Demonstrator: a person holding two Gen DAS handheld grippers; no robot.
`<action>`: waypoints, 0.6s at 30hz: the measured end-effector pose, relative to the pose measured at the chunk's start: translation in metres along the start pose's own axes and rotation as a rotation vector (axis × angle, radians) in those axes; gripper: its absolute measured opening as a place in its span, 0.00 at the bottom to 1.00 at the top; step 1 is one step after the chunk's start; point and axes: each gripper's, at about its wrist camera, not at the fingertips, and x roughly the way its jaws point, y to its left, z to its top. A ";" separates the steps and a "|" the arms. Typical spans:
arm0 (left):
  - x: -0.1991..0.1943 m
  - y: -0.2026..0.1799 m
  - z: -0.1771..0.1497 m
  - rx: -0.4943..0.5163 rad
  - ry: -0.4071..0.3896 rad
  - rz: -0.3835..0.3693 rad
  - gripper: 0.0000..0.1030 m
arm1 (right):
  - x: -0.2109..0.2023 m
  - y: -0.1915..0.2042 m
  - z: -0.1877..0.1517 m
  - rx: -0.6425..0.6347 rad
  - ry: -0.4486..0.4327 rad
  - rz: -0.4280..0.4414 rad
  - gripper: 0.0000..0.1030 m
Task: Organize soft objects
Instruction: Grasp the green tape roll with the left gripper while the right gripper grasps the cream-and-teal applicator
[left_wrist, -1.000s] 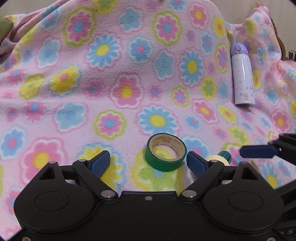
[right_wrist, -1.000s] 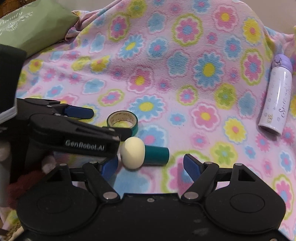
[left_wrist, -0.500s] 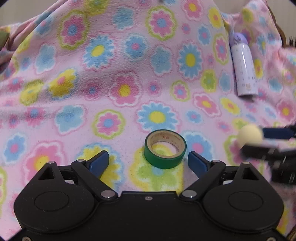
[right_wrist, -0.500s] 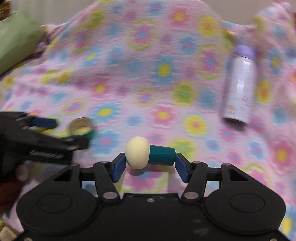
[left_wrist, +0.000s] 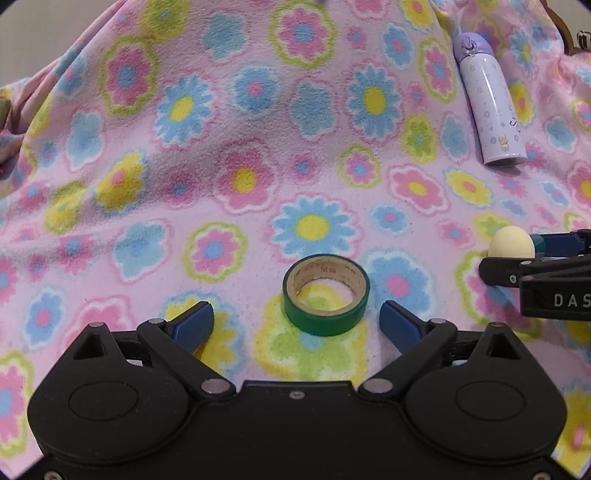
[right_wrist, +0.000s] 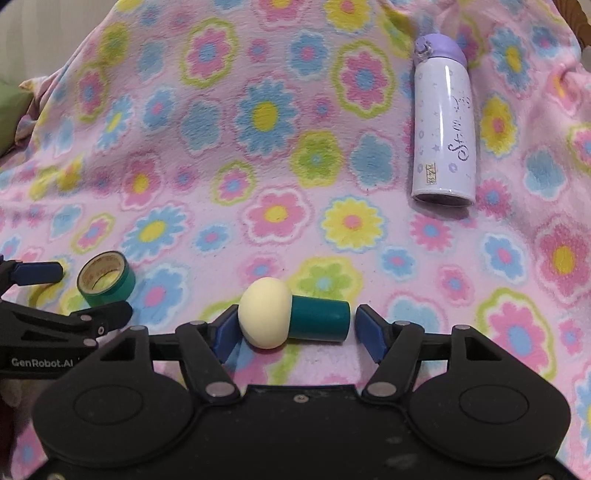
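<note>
Right gripper (right_wrist: 295, 326) fingers spread, cream-headed teal-stemmed mushroom toy (right_wrist: 291, 318) lying between them on pink floral fleece blanket (right_wrist: 280, 155), cap touching left pad, right pad apart; left gripper (left_wrist: 297, 321) released around green tape roll (left_wrist: 326, 294); lavender bottle (right_wrist: 443, 122) well apart

Black grippers, blue-padded fingers (left_wrist: 194, 325)

One tape roll (left_wrist: 326, 294), one mushroom toy (right_wrist: 291, 317), one bottle (right_wrist: 443, 122), one blanket (right_wrist: 266, 155).
</note>
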 end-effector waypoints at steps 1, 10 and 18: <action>0.001 -0.001 0.001 0.006 0.002 0.004 0.91 | -0.001 0.000 -0.001 0.002 -0.006 0.002 0.64; 0.014 -0.010 0.017 0.031 0.001 0.013 0.91 | -0.006 -0.001 -0.006 -0.004 -0.039 0.013 0.58; 0.011 -0.013 0.017 -0.047 0.015 -0.050 0.49 | -0.011 -0.003 -0.006 -0.007 -0.034 0.012 0.56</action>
